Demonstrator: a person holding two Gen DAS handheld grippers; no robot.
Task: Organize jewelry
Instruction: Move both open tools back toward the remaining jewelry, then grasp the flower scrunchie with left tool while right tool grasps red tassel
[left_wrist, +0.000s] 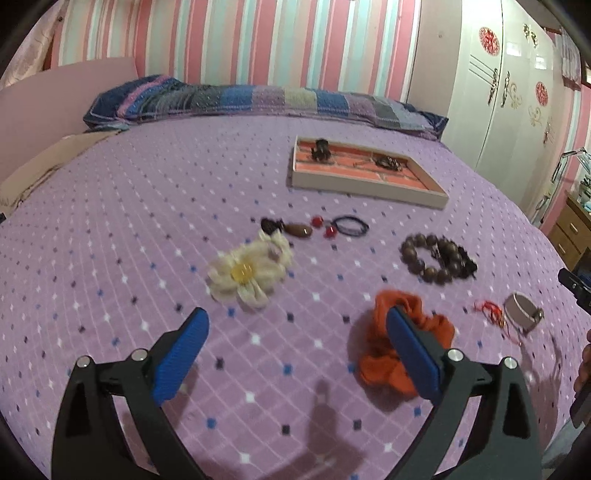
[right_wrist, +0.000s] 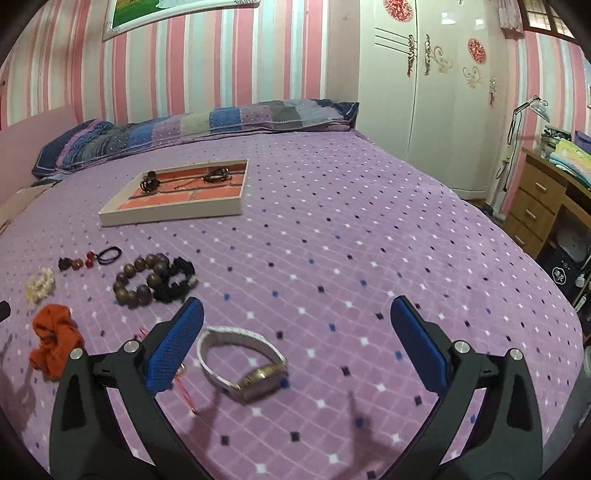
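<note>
Both grippers — left gripper (left_wrist: 297, 325), right gripper (right_wrist: 297, 314) — spread wide, grasping nothing, above bedspread (right_wrist: 332, 229).

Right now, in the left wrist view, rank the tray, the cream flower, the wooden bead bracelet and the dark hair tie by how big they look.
1. tray
2. cream flower
3. wooden bead bracelet, close to the flower
4. dark hair tie

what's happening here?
A person with two handheld grippers is sorting jewelry on a bed. Both are open and empty: the left gripper hangs by the orange scrunchie, the right gripper over the watch. The tray holds a few dark pieces; the bead bracelet and flower lie loose.
</note>
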